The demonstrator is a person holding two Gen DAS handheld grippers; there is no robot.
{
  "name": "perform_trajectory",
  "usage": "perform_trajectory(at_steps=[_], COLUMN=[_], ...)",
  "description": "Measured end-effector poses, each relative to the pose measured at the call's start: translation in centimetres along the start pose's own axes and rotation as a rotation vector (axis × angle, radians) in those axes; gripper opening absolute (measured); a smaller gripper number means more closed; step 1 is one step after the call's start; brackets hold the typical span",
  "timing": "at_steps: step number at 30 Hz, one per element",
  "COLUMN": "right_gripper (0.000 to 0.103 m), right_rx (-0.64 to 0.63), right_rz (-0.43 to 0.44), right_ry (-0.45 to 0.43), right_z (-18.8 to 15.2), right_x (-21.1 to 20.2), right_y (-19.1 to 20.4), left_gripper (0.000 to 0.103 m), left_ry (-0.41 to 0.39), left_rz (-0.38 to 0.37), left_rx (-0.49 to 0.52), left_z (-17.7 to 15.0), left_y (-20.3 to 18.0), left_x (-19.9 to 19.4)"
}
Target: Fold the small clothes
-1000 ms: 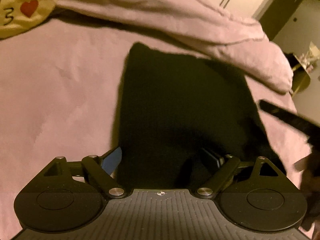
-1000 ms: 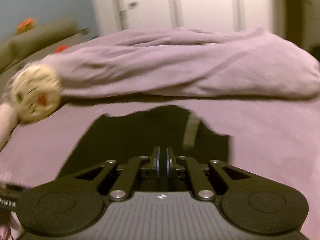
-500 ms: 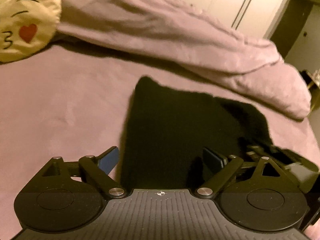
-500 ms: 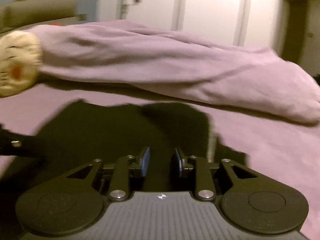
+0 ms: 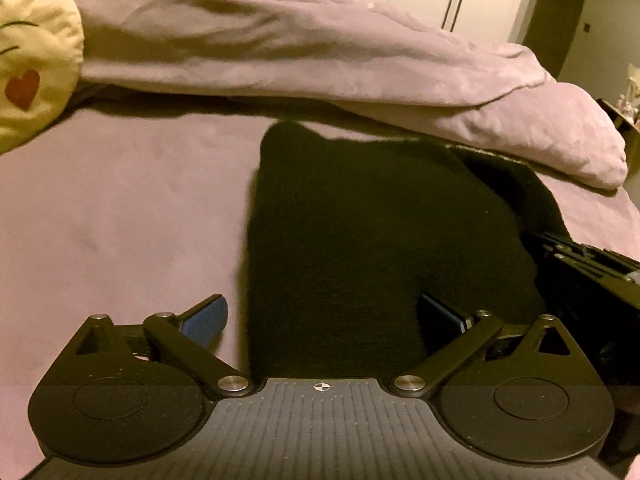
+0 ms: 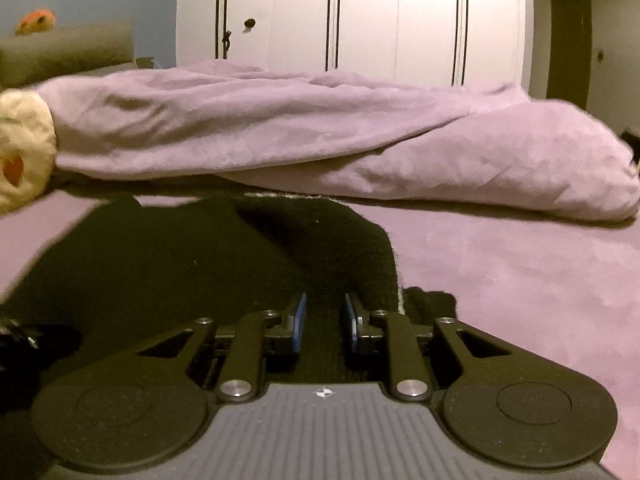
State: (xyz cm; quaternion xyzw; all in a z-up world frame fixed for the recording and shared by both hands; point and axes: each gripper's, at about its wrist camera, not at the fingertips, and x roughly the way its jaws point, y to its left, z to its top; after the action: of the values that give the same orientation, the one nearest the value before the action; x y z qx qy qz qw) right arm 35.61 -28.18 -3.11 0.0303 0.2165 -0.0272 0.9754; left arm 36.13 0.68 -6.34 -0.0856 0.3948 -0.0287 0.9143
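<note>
Far left, on the mauve bedsheet [image 5: 120,208]: a round yellow plush cushion with a red heart [image 5: 32,64], well apart from the work. Behind, across the bed: a rumpled mauve duvet [image 5: 320,52]. Centre: a flat black knitted garment [image 5: 360,240], spread on the sheet, near edge under both tools. Over its left edge, the left gripper [image 5: 326,312], jaws just opened to full spread, gripping nothing, one blue pad off the cloth, the other above it. To the right, the right gripper [image 6: 325,322], jaws newly parted to a narrow gap, black knit visible between the pads, no pinch apparent. Risks from here: closing short and catching only the top layer, or snagging the sheet too; uneven lifting skewing the fold.
</note>
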Motion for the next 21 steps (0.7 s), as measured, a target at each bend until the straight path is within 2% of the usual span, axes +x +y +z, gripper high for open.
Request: perform_trajectory(at_steps=[1, 4, 5, 8, 11, 16, 18, 21], right_gripper=[0.022, 0.04, 0.043, 0.043, 0.045, 0.061, 0.063, 0.063], right_rx=[-0.002, -0.034, -0.046, -0.089, -0.109, -0.081, -0.074, -0.045], right_rz=[0.003, -0.019, -0.036, -0.11, -0.163, -0.174, -0.175, -0.143], right_ry=[0.008, -0.035, -0.043, -0.033, 0.09, 0.101, 0.101, 0.089], right_z=[0.6, 2.0, 2.3, 3.4, 2.9, 1.8, 2.1, 2.1], right_x=[-0.2, -0.8, -0.6, 0.8, 3.7, 5.1, 4.6, 1.1], right_y=[0.2, 1.4, 1.7, 2.0, 1.1, -0.1, 0.0, 0.5], left_gripper=[0.103, 0.103, 0.103, 0.103, 0.103, 0.103, 0.103, 0.103], left_ry=[-0.002, -0.038, -0.033, 0.038, 0.092, 0.118, 0.14, 0.157], left_rz=[0.0, 0.005, 0.014, 0.044, 0.032, 0.011, 0.007, 0.004], left_rx=[-0.018, -0.079, -0.083, -0.074, -0.119, -0.144, -0.158, -0.149], left_z=[0.4, 2.1, 2.6, 3.6, 3.5, 3.0, 3.2, 3.2], left_y=[0.3, 1.2, 1.3, 1.4, 1.7, 1.9, 2.1, 2.3], left_x=[-0.4, -1.1, -0.8, 1.2, 2.4, 2.6, 2.4, 0.9])
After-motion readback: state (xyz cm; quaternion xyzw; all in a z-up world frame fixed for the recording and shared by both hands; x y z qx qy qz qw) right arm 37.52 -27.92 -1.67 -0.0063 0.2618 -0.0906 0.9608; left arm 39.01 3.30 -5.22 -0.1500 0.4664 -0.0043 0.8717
